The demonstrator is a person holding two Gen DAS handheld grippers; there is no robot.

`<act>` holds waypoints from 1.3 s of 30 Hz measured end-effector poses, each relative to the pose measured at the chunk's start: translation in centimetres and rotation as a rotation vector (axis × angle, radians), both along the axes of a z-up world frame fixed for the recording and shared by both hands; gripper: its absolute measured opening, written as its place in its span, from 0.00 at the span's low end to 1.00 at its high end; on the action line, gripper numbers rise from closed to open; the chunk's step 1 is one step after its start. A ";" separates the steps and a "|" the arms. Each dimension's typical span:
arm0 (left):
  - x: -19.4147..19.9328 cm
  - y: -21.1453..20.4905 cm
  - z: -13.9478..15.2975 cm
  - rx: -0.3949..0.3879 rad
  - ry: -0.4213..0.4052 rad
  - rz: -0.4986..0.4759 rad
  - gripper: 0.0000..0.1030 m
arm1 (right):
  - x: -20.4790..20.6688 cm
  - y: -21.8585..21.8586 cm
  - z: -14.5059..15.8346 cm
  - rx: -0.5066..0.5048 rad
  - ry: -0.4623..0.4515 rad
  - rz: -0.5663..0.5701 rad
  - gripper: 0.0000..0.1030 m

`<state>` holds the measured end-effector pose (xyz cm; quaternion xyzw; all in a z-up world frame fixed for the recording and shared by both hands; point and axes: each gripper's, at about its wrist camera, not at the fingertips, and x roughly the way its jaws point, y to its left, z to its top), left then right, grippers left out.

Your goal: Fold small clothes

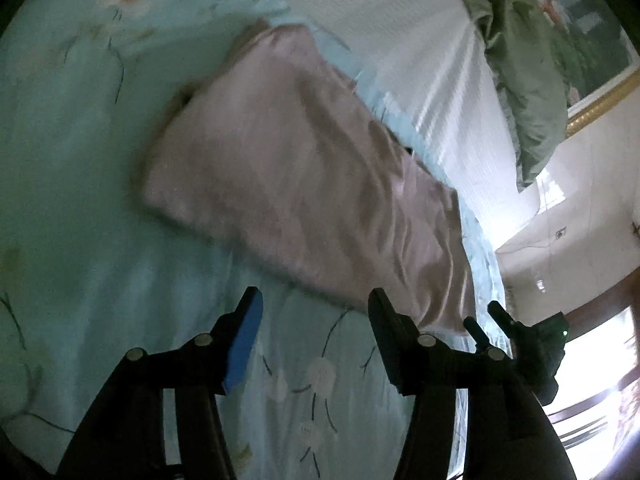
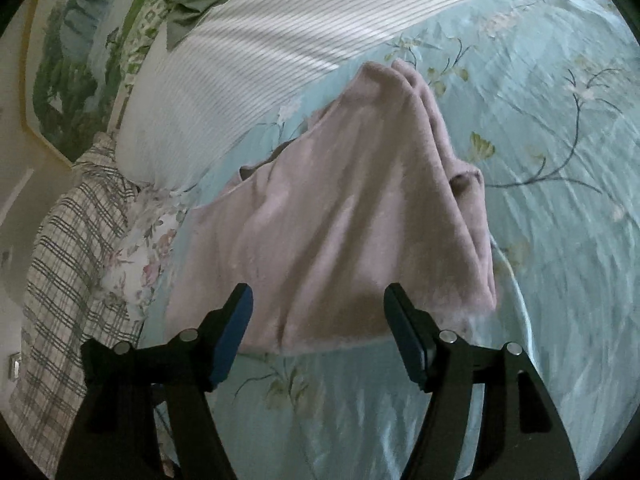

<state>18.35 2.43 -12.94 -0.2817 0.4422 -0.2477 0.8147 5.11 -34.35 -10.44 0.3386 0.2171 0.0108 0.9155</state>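
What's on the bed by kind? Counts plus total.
Pink garment: 1
Floral bedspread: 1
White striped pillow: 1
Plaid cloth: 1
Green pillow: 1
Total: 5

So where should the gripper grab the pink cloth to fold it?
Probably the near hem of the pink cloth, coming in low from the front. That edge lies flat on the bedspread, right ahead of the open right gripper, so one finger can slide under.
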 end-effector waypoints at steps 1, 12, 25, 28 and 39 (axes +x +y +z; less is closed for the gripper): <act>0.0 -0.3 -0.3 0.002 0.004 0.008 0.55 | -0.3 0.2 0.1 0.001 -0.002 0.003 0.67; 3.1 1.2 -2.0 -0.070 0.020 0.164 0.58 | -0.7 1.7 0.2 -0.002 -0.002 0.041 0.69; 7.7 2.6 -0.6 -0.051 -0.024 0.303 0.09 | 2.0 0.6 0.9 0.006 -0.017 0.075 0.69; 6.9 0.5 2.3 -0.005 -0.116 0.249 0.08 | 2.8 -0.8 1.3 0.027 -0.022 0.076 0.69; 3.7 -17.4 7.8 0.277 -0.377 -0.140 0.07 | 7.4 -5.9 3.9 0.105 -0.030 0.178 0.70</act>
